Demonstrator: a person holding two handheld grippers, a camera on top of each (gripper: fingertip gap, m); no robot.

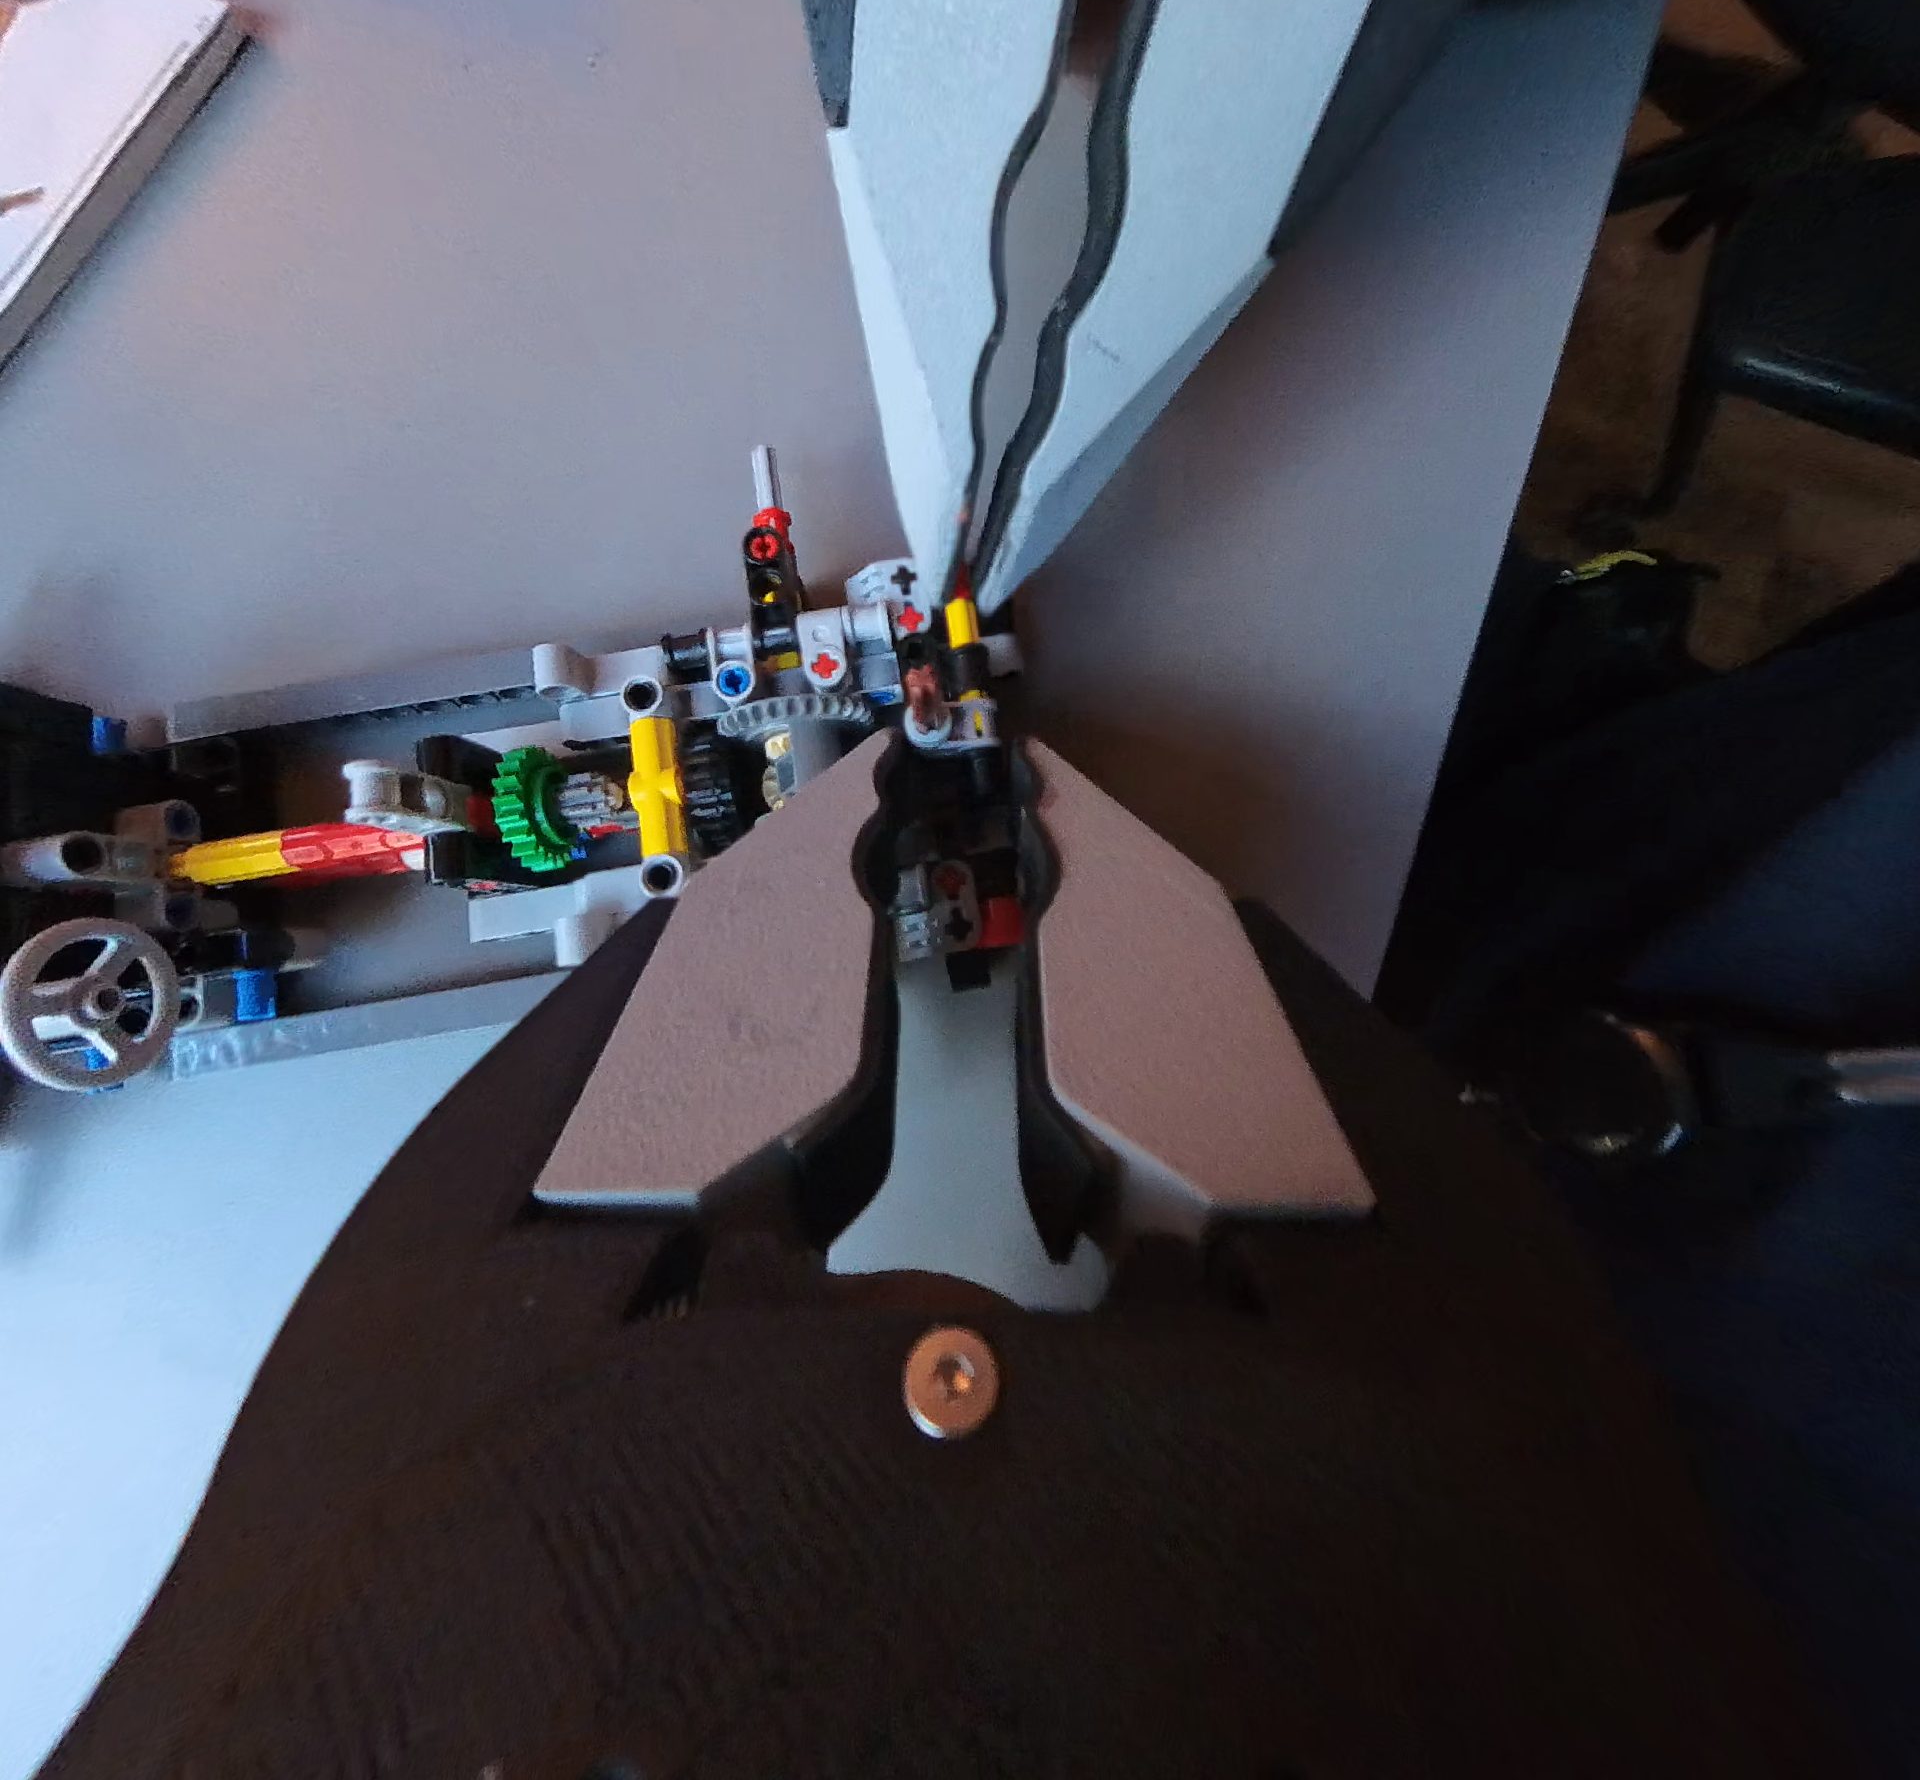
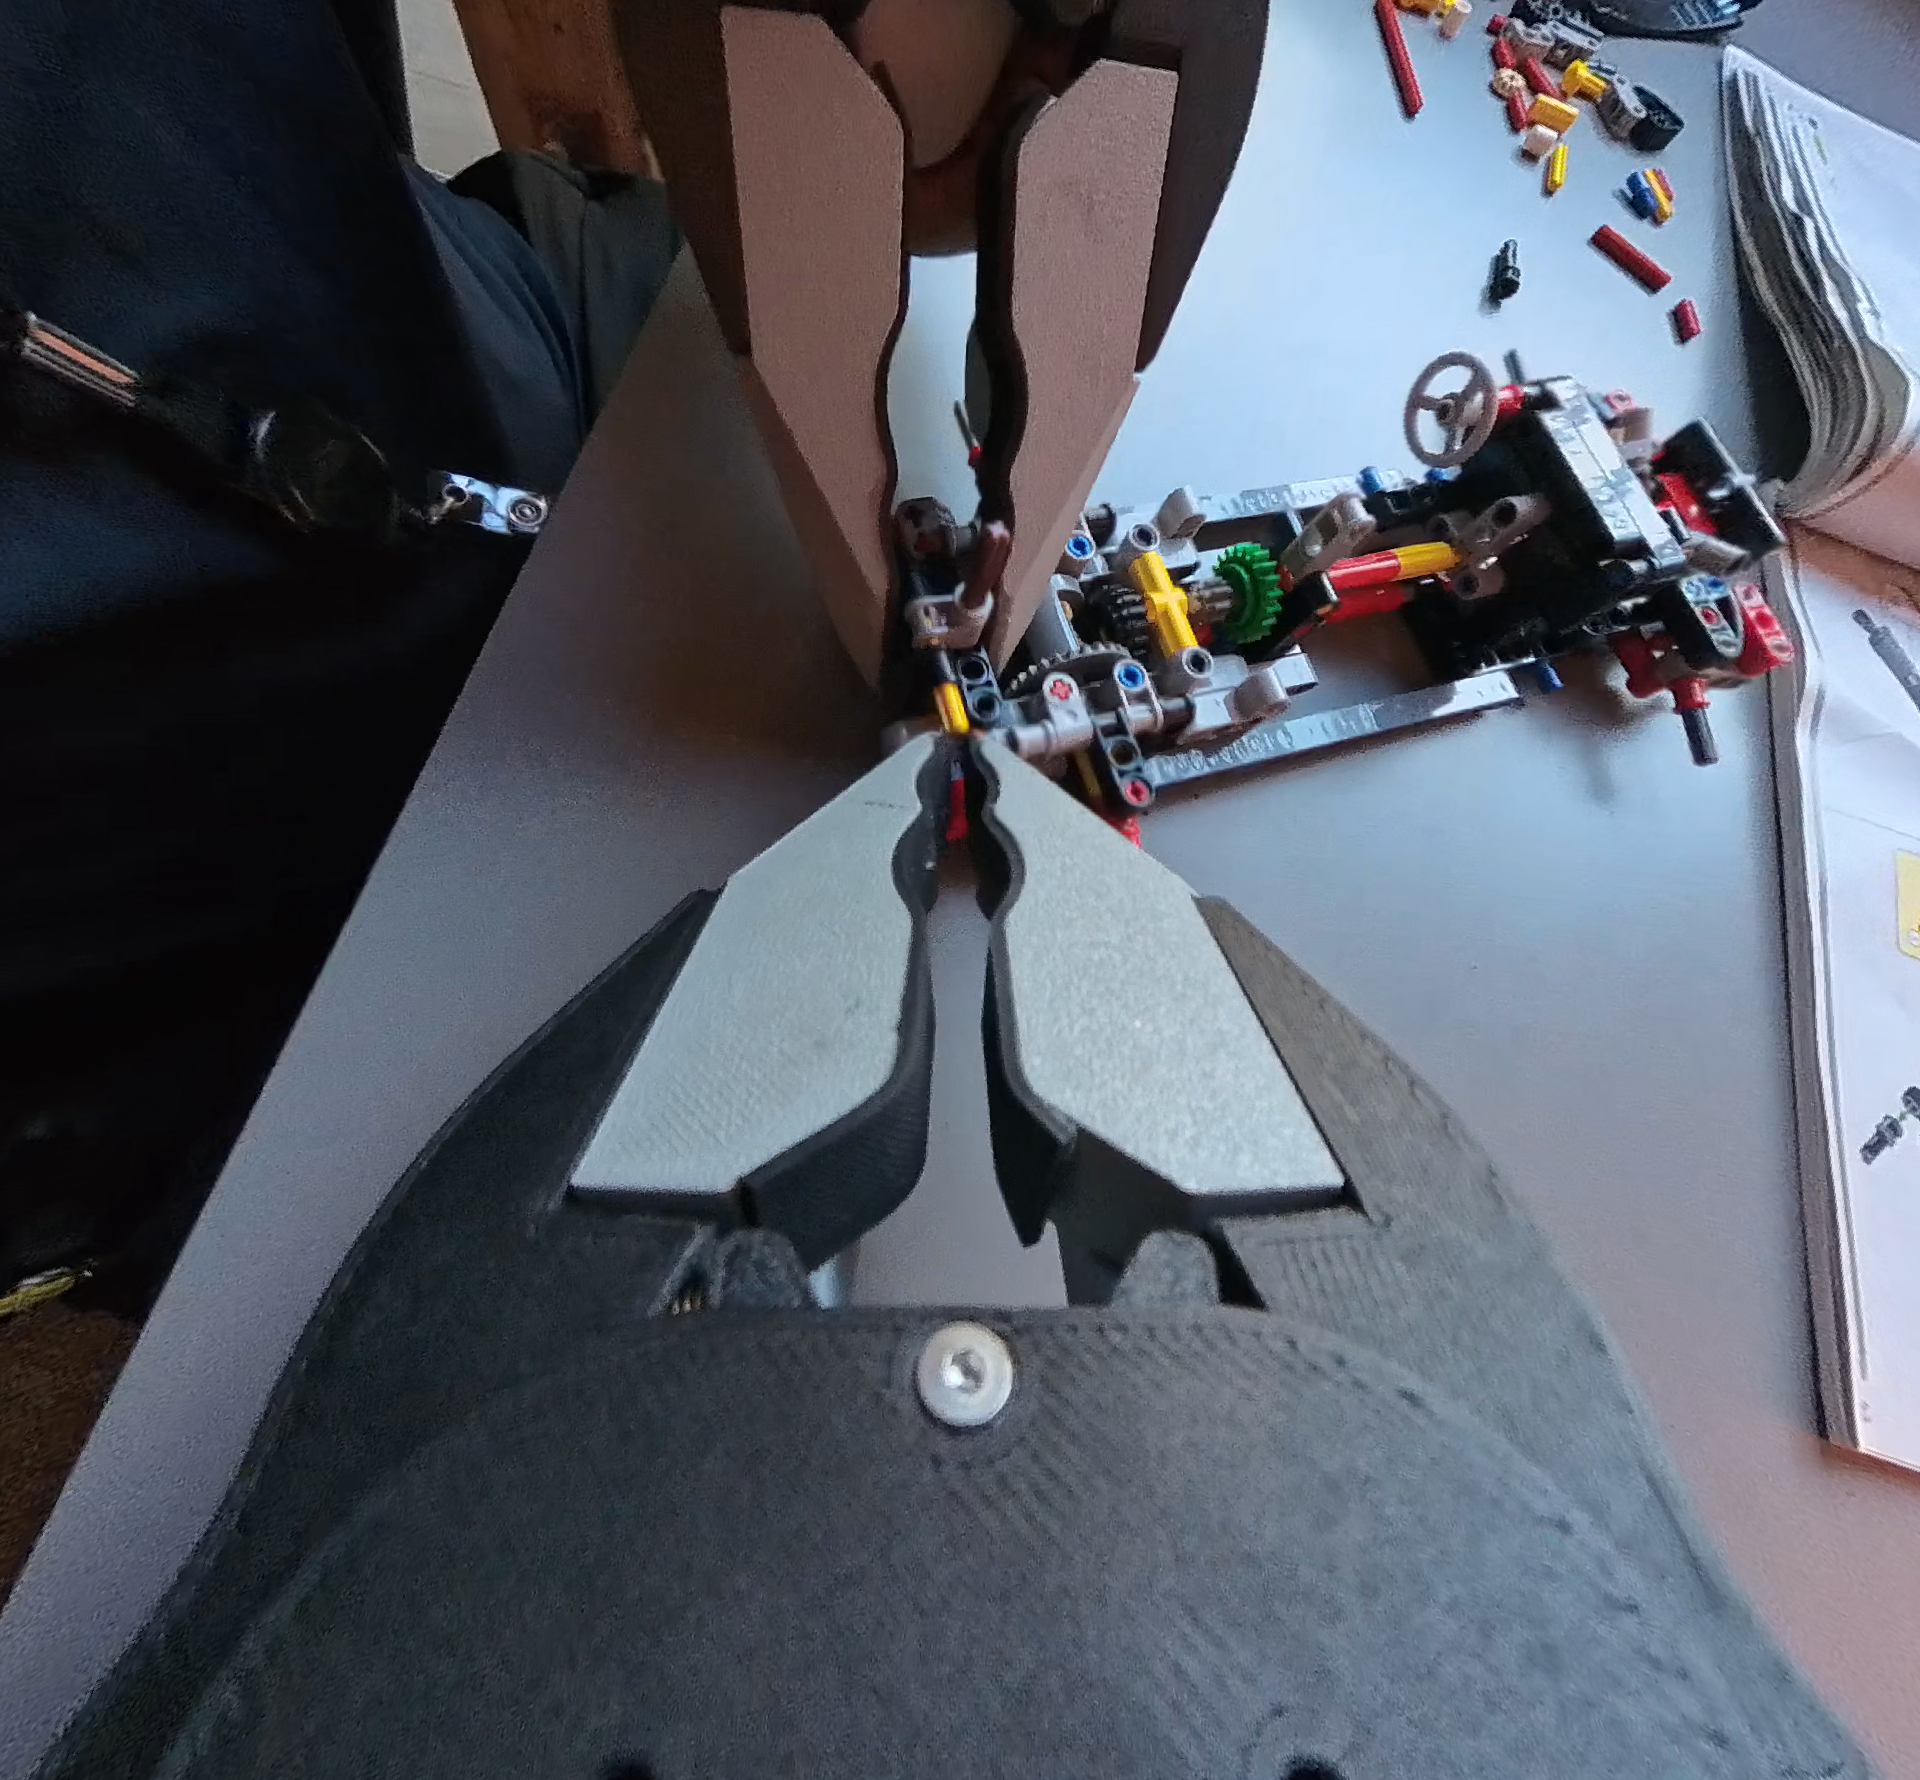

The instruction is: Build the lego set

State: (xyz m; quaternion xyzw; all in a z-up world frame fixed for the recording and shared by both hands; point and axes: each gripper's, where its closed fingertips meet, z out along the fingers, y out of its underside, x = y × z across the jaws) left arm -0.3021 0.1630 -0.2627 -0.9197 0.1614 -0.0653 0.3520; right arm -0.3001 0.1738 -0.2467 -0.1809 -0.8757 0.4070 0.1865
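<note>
Hand-held gripper, left (image 1: 956, 774): fingers straddle the near end of the brick-built chassis (image 1: 582, 795), flanking a grey-and-black cluster of parts; whether the pads press on it cannot be told. Right hand-held gripper (image 2: 961, 774) comes from the opposite side, tips together, pinched on a thin red pin (image 2: 954, 821) at the same end, just beside a yellow axle (image 2: 948, 707). Chassis lies flat on the bench (image 2: 1403, 951), near its edge, steering wheel (image 2: 1451, 405) at the far end. Loose bricks (image 2: 1507, 47) and a booklet (image 2: 1829, 276) lie beyond. Judgement: light, rigid plastic, but press-fit joints could pop apart; hold by the long grey frame beams, not the gears or protruding pins.
</note>
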